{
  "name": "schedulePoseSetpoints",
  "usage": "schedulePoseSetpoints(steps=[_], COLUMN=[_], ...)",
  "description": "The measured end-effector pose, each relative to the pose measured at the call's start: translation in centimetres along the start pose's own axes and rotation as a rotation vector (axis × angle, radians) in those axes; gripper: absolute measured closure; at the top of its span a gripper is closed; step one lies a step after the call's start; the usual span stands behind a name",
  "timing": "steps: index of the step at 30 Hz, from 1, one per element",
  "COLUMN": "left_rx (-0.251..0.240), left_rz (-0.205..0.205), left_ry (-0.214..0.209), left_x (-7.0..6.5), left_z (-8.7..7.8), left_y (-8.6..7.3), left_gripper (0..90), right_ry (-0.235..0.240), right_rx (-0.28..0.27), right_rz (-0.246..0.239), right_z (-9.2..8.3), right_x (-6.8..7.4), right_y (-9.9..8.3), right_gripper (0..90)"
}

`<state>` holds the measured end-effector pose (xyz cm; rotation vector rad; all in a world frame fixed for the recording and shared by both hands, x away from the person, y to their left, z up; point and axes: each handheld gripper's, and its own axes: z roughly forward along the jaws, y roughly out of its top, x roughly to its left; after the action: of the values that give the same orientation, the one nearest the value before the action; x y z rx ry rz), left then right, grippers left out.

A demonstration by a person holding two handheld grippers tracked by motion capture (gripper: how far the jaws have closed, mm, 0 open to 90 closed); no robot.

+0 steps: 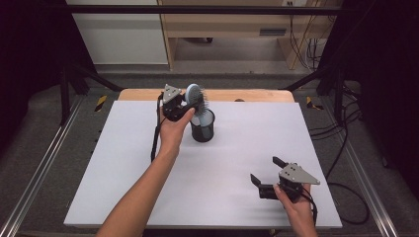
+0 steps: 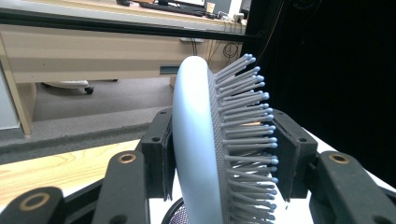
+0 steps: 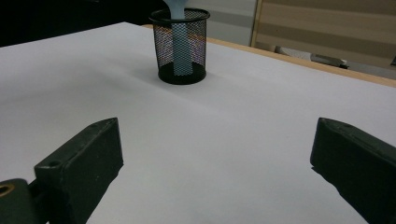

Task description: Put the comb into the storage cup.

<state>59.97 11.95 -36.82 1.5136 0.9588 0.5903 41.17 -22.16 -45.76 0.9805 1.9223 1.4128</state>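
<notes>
The person's left claw (image 1: 184, 109) is hovering over the far middle of the white counter (image 1: 123, 163), right above a black mesh cup (image 1: 203, 127). It is holding the head of a pale blue hairbrush (image 1: 194, 97) between its jaws. In the left gripper view the brush (image 2: 205, 140) is standing nearly upright, its smooth back lying against one pad and its bristle tips reaching toward the other. That pad is sitting just at the ends of the bristles, and I cannot tell whether it is pressing on them or has come slightly free; the grip is looking loose rather than tight.

The brush handle is pointing down into the cup. In the right gripper view the handle is showing through the mesh of the cup (image 3: 180, 46), reaching close to the bottom and leaning slightly to one side. The cup itself is standing upright on the counter, well away from the near edge.

The right claw (image 1: 267, 174) is resting low over the near right part of the counter, well apart from the cup. Its jaws are standing wide and released, with nothing between them but bare white surface, and they are pointing toward the cup.
</notes>
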Motion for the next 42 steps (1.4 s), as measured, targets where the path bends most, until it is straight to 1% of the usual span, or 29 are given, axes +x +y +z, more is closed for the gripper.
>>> schedulePoseSetpoints(steps=[6,11,16,22,26,31,38,42], left_rx=[0.004,0.003,0.002,-0.003,-0.001,0.004,0.017,0.018], left_rz=[-0.01,-0.044,-0.063,-0.099,-0.115,-0.128,-0.131,-0.143], left_ry=[0.002,0.001,0.012,0.011,0.011,0.012,0.021,0.027], left_x=[0.4,1.1,1.8,2.6,2.9,3.4,3.9,4.1], left_z=[-0.1,-0.1,-0.3,-0.5,-0.5,-0.6,-0.8,-0.8], left_y=[0.0,-0.1,-0.3,-0.5,-0.6,-0.7,-0.8,-0.9], left_gripper=[47.5,47.0,45.9,45.5,45.1,44.3,43.0,42.5], right_ry=[0.001,0.001,0.002,0.003,0.002,0.003,0.006,0.006], right_rx=[-0.001,0.0,0.001,0.002,0.002,0.003,0.005,0.006], right_rz=[0.002,0.0,0.001,0.0,-0.001,-0.001,0.0,0.0], right_z=[0.0,0.0,0.0,0.1,0.1,0.1,0.2,0.2], right_x=[0.0,0.0,0.0,0.1,0.1,0.1,0.1,0.1], right_y=[0.0,0.0,0.0,0.0,0.0,0.0,0.0,-0.1], right_gripper=[2.7,2.7,2.7,2.7,2.7,2.7,2.7,2.7])
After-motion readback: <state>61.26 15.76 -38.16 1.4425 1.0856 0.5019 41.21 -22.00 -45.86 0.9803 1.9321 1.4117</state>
